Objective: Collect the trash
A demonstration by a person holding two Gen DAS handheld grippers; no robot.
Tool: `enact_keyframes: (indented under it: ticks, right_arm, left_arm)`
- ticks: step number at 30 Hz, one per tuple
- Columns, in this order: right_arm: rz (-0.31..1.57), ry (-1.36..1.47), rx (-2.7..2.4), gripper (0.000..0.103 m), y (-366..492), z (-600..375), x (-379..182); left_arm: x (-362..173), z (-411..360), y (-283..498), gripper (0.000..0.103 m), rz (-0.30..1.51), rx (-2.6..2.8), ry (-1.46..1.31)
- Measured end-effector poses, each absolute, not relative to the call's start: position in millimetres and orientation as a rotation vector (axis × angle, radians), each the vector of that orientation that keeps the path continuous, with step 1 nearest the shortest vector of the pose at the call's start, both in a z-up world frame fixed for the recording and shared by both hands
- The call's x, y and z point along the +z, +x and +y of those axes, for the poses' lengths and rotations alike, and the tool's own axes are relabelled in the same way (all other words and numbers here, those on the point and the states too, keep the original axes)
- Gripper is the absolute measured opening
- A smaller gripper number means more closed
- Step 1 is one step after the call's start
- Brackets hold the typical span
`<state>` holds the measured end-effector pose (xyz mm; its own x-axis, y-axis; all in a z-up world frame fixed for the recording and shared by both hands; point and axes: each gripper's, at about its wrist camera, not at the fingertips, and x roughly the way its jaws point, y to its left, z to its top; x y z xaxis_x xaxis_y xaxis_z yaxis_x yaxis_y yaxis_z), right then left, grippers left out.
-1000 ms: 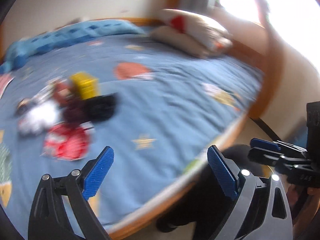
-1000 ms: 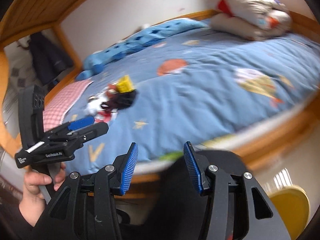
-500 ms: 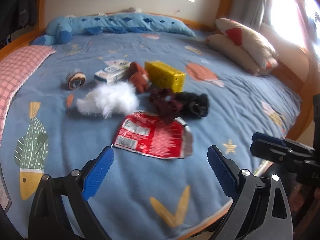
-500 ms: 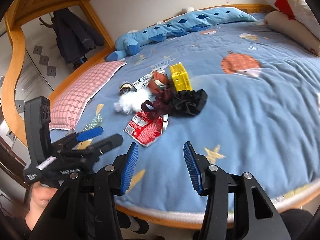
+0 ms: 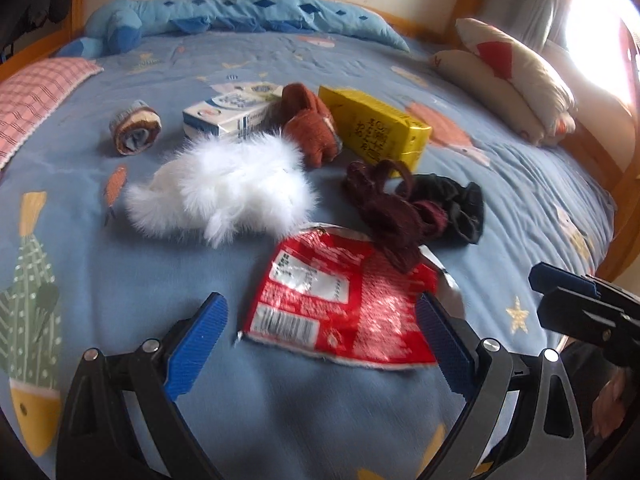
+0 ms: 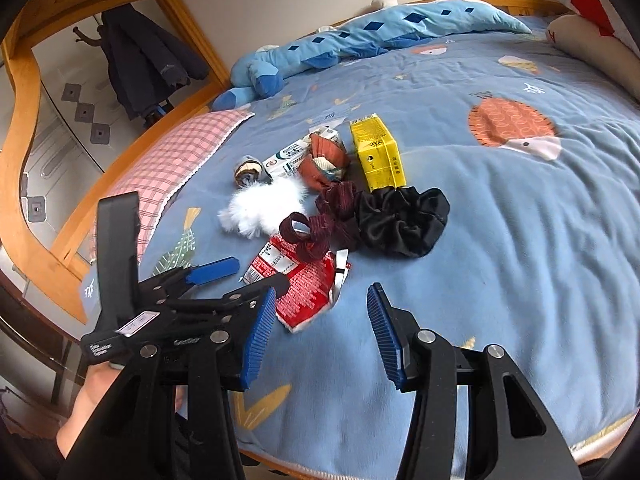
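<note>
In the left wrist view, the left gripper [image 5: 320,340] hangs low over the blue bedspread [image 5: 520,184] with its blue-padded fingers [image 5: 196,338] spread wide and nothing between them; the near edge of the red snack wrapper [image 5: 340,304] lies in the gap, and whether the pads touch the bedspread cannot be told. Part of the wrapper's far corner is covered by a dark red scrunchie [image 5: 394,208], which lies against a black scrunchie [image 5: 460,206] just right of the wrapper. Beyond the wrapper sits a white fluffy puff [image 5: 224,188], which hides the near end of a white carton [image 5: 228,114]; a yellow carton [image 5: 376,128] lies beyond and to the right, its print too blurred to read, with a rust-brown bundle [image 5: 308,120] between the two cartons and a small rolled sock [image 5: 134,128] to the far left. The right gripper [image 5: 576,300] pokes in at the right edge, mostly cut off. In the right wrist view, the right gripper [image 6: 322,332] is tilted down toward the bedspread [image 6: 520,240] just right of the wrapper [image 6: 300,280], fingers parted and empty. The left gripper [image 6: 240,276] crosses in front of the wrapper's left part and hides it; the hand [image 6: 92,400] holding it is cut off at the lower left.
</note>
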<state>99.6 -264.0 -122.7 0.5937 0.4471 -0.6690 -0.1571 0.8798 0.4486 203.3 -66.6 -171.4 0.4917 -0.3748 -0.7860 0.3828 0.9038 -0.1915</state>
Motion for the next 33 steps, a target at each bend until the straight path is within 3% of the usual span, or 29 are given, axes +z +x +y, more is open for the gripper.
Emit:
enact_keyframes:
  ticks: [5,6,9,11,15,21,33]
  right_arm:
    - [0.875,0.375,0.357,0.048,107,-266,-125]
    - [0.876,0.377,0.357,0.048,108,-266,-126]
    - [0.882,0.378,0.349,0.048,110,-267,-127]
    - [0.886,0.386,0.348,0.048,111,-269,-128]
    - [0.888,0.394,0.345,0.048,111,-268,-129]
    - [0.889,0.392,0.341,0.048,111,-267,-129]
    - [0.889,0.384,0.357,0.048,123,-253,-126]
  left_arm:
    - [-178,-67,215,0.093,0.960,-0.472,-0.004]
    - [-178,-68,215,0.087,0.954,-0.471,0.001]
    - [-179,-75,212,0.058,0.945,-0.460,0.060]
    - [-179,-77,209,0.048,0.942,-0.464,0.088]
    - [-177,-78,205,0.011,0.958,-0.505,0.070]
    - [-174,-84,196,0.002,0.933,-0.493,0.123]
    - [-149,-48,187,0.002,0.880,-0.444,0.058]
